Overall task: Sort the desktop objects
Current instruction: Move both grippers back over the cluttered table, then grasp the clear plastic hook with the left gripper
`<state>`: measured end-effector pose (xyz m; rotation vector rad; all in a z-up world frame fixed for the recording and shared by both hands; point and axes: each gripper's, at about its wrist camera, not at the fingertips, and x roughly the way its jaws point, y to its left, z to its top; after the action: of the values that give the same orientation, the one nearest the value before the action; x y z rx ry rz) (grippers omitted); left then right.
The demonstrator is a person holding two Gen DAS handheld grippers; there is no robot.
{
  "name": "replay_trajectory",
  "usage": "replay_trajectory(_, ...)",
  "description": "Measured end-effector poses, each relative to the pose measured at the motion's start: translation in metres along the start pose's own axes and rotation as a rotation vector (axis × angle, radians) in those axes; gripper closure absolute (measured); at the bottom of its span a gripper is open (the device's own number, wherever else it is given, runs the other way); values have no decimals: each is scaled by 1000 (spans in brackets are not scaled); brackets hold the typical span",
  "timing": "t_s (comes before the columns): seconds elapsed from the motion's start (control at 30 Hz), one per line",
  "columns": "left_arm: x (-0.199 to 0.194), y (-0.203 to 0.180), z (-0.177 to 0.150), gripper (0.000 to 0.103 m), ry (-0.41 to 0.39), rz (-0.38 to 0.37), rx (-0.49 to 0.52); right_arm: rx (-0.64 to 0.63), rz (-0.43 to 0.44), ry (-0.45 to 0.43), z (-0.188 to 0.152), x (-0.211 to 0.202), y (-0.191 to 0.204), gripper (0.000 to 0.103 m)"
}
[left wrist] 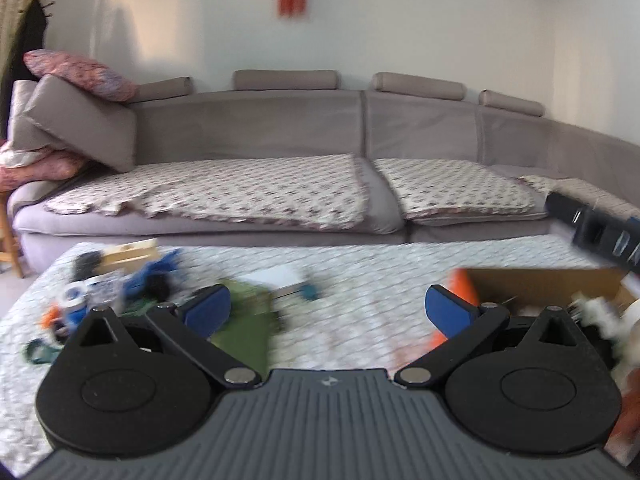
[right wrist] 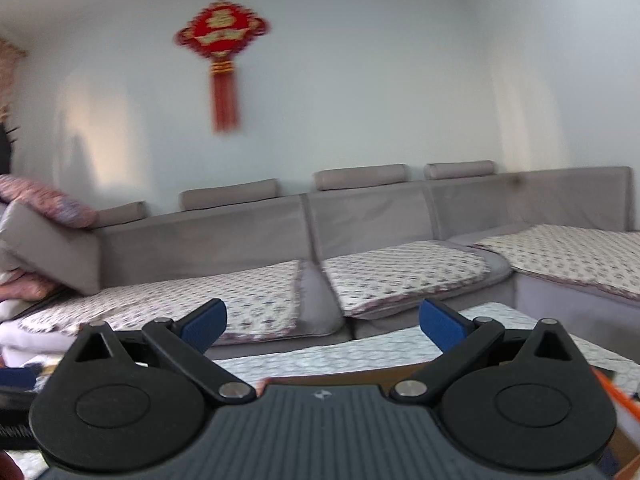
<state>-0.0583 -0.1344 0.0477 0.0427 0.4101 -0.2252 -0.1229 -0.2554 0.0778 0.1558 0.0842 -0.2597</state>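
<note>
Both hand-held grippers, left (left wrist: 327,312) and right (right wrist: 322,326), gape empty above the table (left wrist: 352,312), beside the cardboard box (left wrist: 540,284).

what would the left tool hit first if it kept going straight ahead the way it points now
Probably nothing close: the open left tool has only bare white patterned tablecloth between its fingers. Beyond the table edge, the grey sofa with floral seat covers lies in line, though depth is unclear.
</note>
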Motion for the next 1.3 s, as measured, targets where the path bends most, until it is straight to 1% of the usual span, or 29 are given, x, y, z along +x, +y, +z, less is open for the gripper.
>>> replay_trajectory(0.13,-2,36,-15,0,0,92,27,-31,97,2,1,1,38,0)
replay_trajectory(0.2,-1,55,-18,0,5,127,20,-40,144,15,-1,4,58,0)
replay_trajectory(0.3,-6,86,-25,0,18,173,-10,-50,219,45,-5,7,85,0)
replay_trajectory(0.43,-9,118,-38,0,32,232,-25,-85,303,116,-21,14,117,0)
replay_trajectory(0.53,-7,134,-47,0,35,234,-46,-123,338,188,-38,21,134,0)
replay_trajectory(0.67,-3,137,-51,0,27,231,-40,-176,342,261,-56,30,152,0)
replay_trajectory(0.8,-6,149,-52,0,28,234,-72,-197,364,319,-71,31,164,0)
replay_trajectory(0.9,-2,164,-60,0,47,259,-93,-228,402,350,-80,33,176,1)
replay_trajectory(0.97,-1,174,-64,0,64,276,-106,-265,419,374,-87,32,185,5)
replay_trajectory(1.03,-2,183,-67,0,71,284,-117,-293,418,382,-93,30,192,24)
replay_trajectory(1.1,-2,190,-68,0,74,292,-129,-327,417,394,-98,29,200,38)
replay_trajectory(1.2,-7,196,-67,0,70,291,-146,-378,413,385,-104,28,211,40)
replay_trajectory(1.3,-9,201,-65,0,67,286,-160,-420,401,372,-106,28,219,45)
